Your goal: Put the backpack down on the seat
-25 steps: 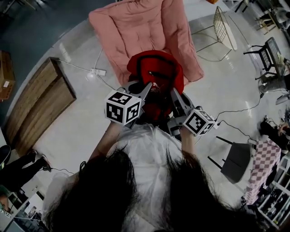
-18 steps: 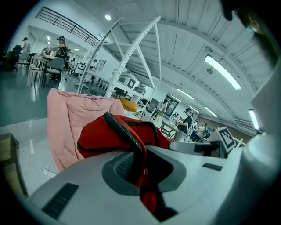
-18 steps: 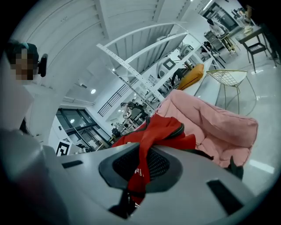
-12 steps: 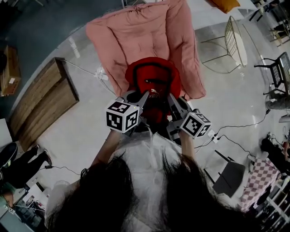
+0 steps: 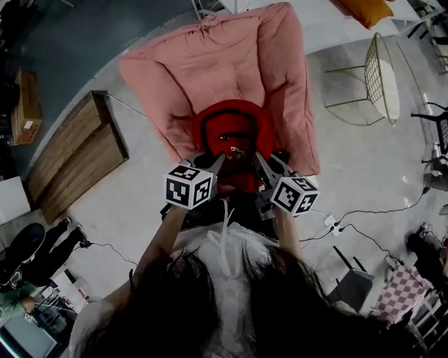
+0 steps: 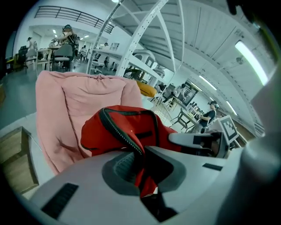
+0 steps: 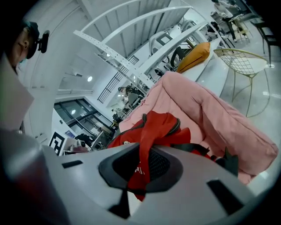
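Note:
A red backpack (image 5: 234,136) with black zips hangs at the front edge of a pink cushioned seat (image 5: 217,66). My left gripper (image 5: 220,161) is shut on a red fold of the backpack (image 6: 127,127) beside its zip. On the other side, my right gripper (image 5: 257,161) is shut on a red strap of the backpack (image 7: 147,136). The pink seat (image 6: 79,105) rises behind the bag in the left gripper view, and the seat (image 7: 206,110) spreads to the right of it in the right gripper view. The bag's lower part is hidden behind the grippers.
A wooden platform (image 5: 77,161) lies left of the seat. A wire chair (image 5: 381,70) stands at the right, and an orange cushion (image 5: 367,10) lies beyond it. Cables and a power strip (image 5: 329,222) run over the floor at right. People sit at desks in the background (image 6: 66,35).
The seat and the backpack have come nearer and more central in the head view. Both grippers have kept their hold on the bag and carried it forward over the seat's front edge.

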The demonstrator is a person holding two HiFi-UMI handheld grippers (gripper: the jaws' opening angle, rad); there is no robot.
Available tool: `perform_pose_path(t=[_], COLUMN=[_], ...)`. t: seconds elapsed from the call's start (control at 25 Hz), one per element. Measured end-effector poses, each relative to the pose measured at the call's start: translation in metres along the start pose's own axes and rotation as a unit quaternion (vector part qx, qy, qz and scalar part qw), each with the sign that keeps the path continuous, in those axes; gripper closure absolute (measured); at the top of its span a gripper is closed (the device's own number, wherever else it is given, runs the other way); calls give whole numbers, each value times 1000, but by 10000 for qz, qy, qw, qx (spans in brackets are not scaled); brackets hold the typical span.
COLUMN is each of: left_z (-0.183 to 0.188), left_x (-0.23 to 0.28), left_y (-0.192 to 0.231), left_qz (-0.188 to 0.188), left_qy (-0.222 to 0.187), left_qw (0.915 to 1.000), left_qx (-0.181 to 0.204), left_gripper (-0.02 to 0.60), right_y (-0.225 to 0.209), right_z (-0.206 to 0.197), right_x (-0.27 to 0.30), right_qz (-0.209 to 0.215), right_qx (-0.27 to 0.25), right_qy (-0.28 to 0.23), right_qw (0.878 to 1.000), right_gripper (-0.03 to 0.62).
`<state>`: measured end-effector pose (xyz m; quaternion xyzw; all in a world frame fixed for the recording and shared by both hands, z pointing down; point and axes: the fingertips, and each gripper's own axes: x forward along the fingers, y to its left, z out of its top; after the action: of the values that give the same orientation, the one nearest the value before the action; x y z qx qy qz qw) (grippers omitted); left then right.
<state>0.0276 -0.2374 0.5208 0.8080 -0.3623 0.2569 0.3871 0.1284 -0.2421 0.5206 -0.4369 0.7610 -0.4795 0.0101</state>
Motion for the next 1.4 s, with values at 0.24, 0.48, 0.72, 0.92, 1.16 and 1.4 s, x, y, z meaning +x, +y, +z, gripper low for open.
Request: perform_pose_path(t=[0.24,0.48,0.72,0.92,1.16,1.4], left_z=[-1,-16,-43,-62,-89,-122], left_x=[52,97,125,148,171,179], left_y=[29,77,98,134,186,218], left_qz=[295,615,543,772,1266,1588], left_qy=[364,721,779,1017,1367,1810], left_qw=[9984,9930,9877,9832,9715,9593], left_qx=[-320,-701,-1244,-1302,-1467,-1479], left_gripper=[538,538,538,538,538,537], right_y=[-48,-105,-138,-158,-187,-220], right_z=[-3,-13,-37,-54,-68,-98], right_x=[37,78,95,115,149,174], right_qz=[-166,-431,-474,-575,-742,-1098], right_qx=[-170,-61,384,389,-233,-681], right_qy=[575,995,1225,1388,1718,2231], right_qw=[9981,9941,9906,9879,9821,9662], right_gripper=[549,548,548,548,549,548])
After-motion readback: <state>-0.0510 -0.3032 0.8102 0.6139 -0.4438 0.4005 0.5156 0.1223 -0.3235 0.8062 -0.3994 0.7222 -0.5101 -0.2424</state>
